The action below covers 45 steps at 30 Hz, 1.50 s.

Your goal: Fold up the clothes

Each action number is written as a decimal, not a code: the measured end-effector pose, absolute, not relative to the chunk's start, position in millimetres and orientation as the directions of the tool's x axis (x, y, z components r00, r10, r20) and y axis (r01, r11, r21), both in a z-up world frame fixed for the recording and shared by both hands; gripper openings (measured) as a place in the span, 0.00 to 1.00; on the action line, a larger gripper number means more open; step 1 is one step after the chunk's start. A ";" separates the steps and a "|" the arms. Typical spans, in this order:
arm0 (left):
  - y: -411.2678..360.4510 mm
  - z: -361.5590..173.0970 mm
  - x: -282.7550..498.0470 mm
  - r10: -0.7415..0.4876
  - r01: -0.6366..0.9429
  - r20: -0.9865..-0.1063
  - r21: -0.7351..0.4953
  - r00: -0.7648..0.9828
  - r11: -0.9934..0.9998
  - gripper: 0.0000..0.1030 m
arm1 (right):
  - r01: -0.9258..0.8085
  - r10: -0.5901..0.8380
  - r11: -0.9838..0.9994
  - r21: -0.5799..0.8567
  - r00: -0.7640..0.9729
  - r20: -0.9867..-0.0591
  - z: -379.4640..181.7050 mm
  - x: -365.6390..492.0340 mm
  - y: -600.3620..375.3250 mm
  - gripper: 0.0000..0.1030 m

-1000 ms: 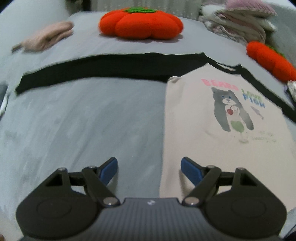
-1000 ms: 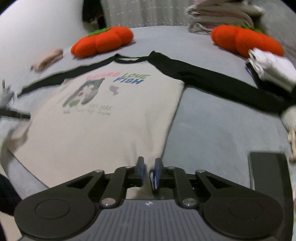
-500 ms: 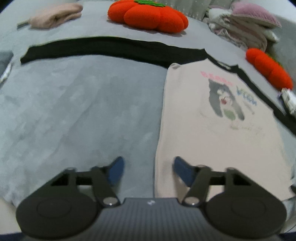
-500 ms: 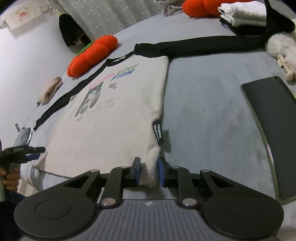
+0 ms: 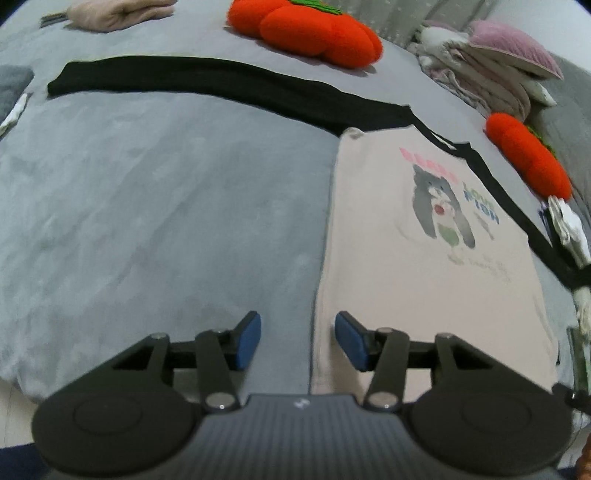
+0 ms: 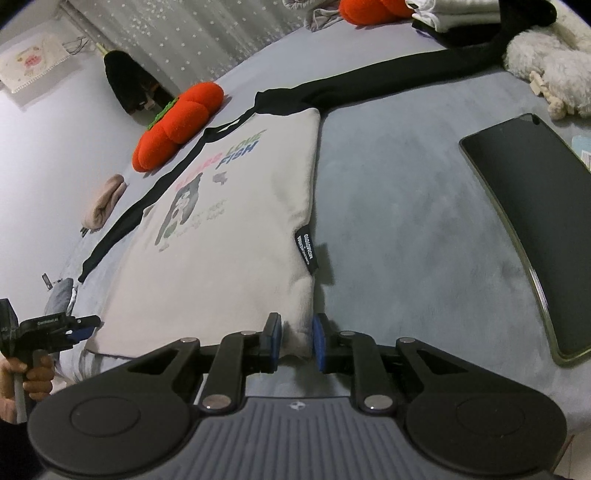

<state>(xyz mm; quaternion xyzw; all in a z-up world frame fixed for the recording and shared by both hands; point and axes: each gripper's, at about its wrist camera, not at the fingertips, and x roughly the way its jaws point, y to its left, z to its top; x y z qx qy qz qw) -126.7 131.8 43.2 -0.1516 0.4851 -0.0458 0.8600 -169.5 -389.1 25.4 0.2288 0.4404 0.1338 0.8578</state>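
Observation:
A cream long-sleeve shirt [image 5: 424, 266] with black sleeves and a cat print lies flat on the grey bed, sleeves spread out; it also shows in the right wrist view [image 6: 229, 236]. My left gripper [image 5: 297, 339] is open, its jaws astride the shirt's lower left hem corner, which lies between them. My right gripper [image 6: 296, 341] has its jaws partly open around the shirt's lower right hem corner, with the cloth between the blue pads. The left gripper also shows far left in the right wrist view [image 6: 79, 328].
Orange pumpkin cushions [image 5: 306, 29] [image 5: 528, 155] lie beyond the shirt. A pink folded garment [image 5: 118, 13] is at the far left and a clothes pile [image 5: 491, 70] at the back right. A black tablet [image 6: 535, 218] lies right of my right gripper, near a fluffy toy [image 6: 546, 70].
Both grippers have drawn back to the shirt's bottom hem corners. My right gripper's jaws have opened a little around the hem. My left gripper's jaws have narrowed somewhat.

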 end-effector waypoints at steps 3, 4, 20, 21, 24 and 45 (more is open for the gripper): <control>123.3 44.1 -134.1 -0.242 -0.034 -0.816 -0.304 0.525 0.952 0.44 | -0.029 0.427 0.863 0.505 0.577 -0.696 24.7 -169.7 -388.1 0.18; 120.3 44.0 -135.6 -0.243 -0.024 -0.816 -0.299 0.525 0.954 0.44 | -0.030 0.428 0.862 0.505 0.576 -0.697 24.2 -169.2 -387.9 0.18; 125.2 66.2 -156.8 -0.232 0.029 -0.760 -0.271 0.607 0.962 0.08 | -0.119 0.391 0.903 0.412 0.624 -0.676 35.1 -186.1 -378.0 0.10; 128.3 69.0 -158.7 -0.236 0.028 -0.750 -0.279 0.617 0.960 0.08 | -0.134 0.403 0.898 0.418 0.631 -0.663 37.6 -190.2 -377.6 0.10; 136.2 73.1 -167.4 -0.228 0.011 -0.739 -0.286 0.633 0.958 0.08 | -0.199 0.450 0.879 0.432 0.645 -0.618 46.0 -206.2 -371.3 0.09; 102.6 51.4 -160.4 -0.030 0.026 -0.797 -0.018 0.603 0.999 0.45 | -0.184 0.345 0.937 0.297 0.620 -0.705 41.4 -207.4 -362.5 0.20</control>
